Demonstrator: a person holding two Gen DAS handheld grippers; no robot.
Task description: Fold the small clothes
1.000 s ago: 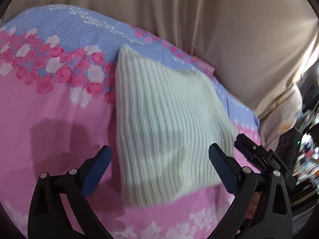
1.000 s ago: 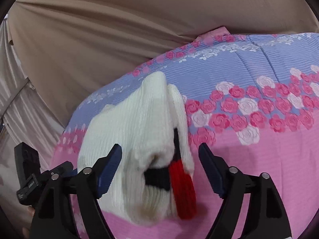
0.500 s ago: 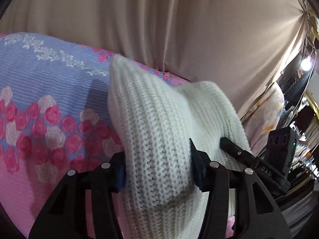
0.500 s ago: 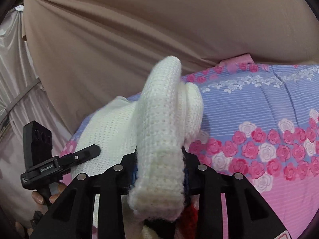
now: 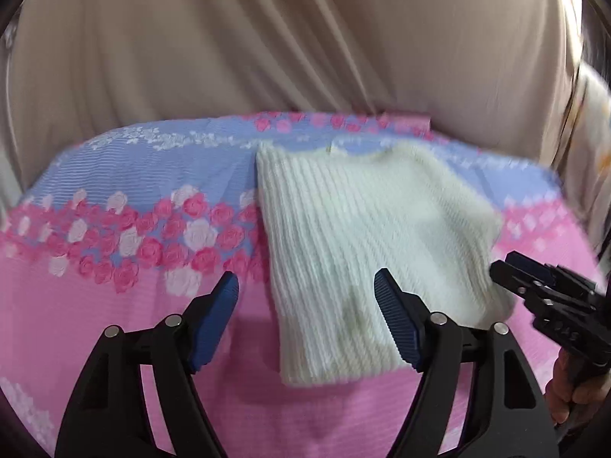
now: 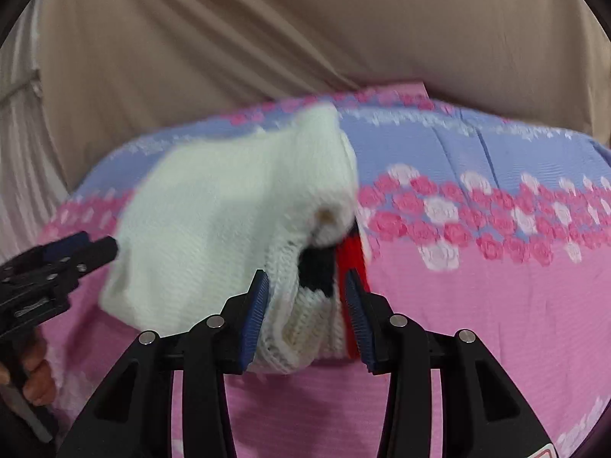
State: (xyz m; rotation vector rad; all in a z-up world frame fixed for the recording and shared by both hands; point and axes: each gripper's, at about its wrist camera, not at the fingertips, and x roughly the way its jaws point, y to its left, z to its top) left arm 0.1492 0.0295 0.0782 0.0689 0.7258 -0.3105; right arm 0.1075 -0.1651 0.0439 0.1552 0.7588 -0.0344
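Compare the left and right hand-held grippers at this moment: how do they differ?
The left hand-held gripper is open wide with nothing between its pads, while the right hand-held gripper is narrower, its pads on either side of the folded white sweater. The left hovers at the sweater's near left corner, the right at its red-and-black edge. Both have blue pads.

Spreading across the whole work surface: a floral bedsheet point(image 5: 114, 305), solid pink nearest the cameras, banding into a row of pink and white roses point(image 6: 477, 225) and then into pale blue stripes further back. Hanging behind it in loose folds, filling the upper half of both views: a beige curtain point(image 5: 267, 38). Showing blurred at the far right edge of the left wrist view: a pale patterned cloth point(image 5: 594, 129).
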